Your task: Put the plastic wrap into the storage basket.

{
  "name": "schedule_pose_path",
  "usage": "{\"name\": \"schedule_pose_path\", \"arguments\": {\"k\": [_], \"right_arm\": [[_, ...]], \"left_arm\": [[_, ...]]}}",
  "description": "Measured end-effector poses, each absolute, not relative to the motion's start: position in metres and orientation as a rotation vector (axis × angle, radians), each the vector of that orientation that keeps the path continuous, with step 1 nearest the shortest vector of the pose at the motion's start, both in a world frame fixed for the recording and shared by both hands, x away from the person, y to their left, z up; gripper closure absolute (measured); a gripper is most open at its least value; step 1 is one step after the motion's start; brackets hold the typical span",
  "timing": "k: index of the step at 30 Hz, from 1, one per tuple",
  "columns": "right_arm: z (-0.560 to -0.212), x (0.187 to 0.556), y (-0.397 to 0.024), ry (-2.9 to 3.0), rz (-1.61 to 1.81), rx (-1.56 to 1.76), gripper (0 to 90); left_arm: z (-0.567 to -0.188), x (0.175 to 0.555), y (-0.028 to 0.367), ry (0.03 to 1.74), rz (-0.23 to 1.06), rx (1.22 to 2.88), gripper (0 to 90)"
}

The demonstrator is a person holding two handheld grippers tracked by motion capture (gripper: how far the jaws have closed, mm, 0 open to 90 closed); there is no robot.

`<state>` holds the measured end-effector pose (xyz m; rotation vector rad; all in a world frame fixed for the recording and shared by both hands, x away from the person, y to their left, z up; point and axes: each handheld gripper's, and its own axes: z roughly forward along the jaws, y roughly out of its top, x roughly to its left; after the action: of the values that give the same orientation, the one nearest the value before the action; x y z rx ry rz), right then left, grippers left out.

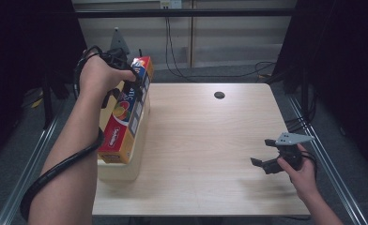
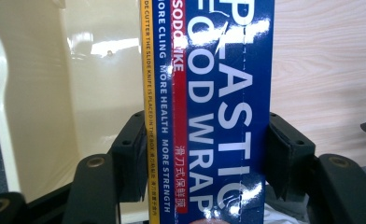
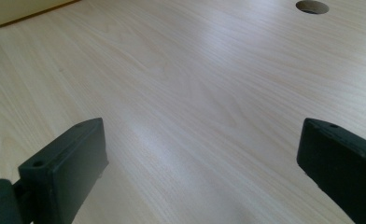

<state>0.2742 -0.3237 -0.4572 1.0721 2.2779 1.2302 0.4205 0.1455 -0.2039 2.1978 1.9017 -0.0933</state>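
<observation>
Two tongs seen over desk (image 1: pixel 196 140). Left tongs (image 2: pixel 204 154) clamped on plastic wrap box (image 1: pixel 128 112), pads pressed against both narrow sides. Box held tilted at desk's left edge, lower end inside cream bin (image 1: pixel 121 168), upper end raised toward far side. Blue face with white lettering seen in left gripper view. Right tongs (image 1: pixel 263 151) spread wide, nothing between them, held low above bare wood near right edge, well apart from box. Round hole (image 1: pixel 219 95) seen near far edge.

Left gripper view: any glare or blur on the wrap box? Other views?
Left gripper view: white glare streaks on the plastic wrap box and the cream bin; print sharp. High view: dark surroundings, soft shadow under the right gripper. Right gripper view: broad sheen on the table.
</observation>
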Motion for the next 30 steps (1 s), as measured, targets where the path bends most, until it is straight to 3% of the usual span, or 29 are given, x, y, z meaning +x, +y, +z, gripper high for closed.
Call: {"name": "schedule_pose_path", "arguments": {"k": [30], "right_arm": [[-0.456, 0.274, -0.324, 2.270, 1.227, 1.078, 1.2]], "left_arm": [[-0.211, 0.415, 0.174, 1.973, -0.048, 2.161, 41.1]]}}
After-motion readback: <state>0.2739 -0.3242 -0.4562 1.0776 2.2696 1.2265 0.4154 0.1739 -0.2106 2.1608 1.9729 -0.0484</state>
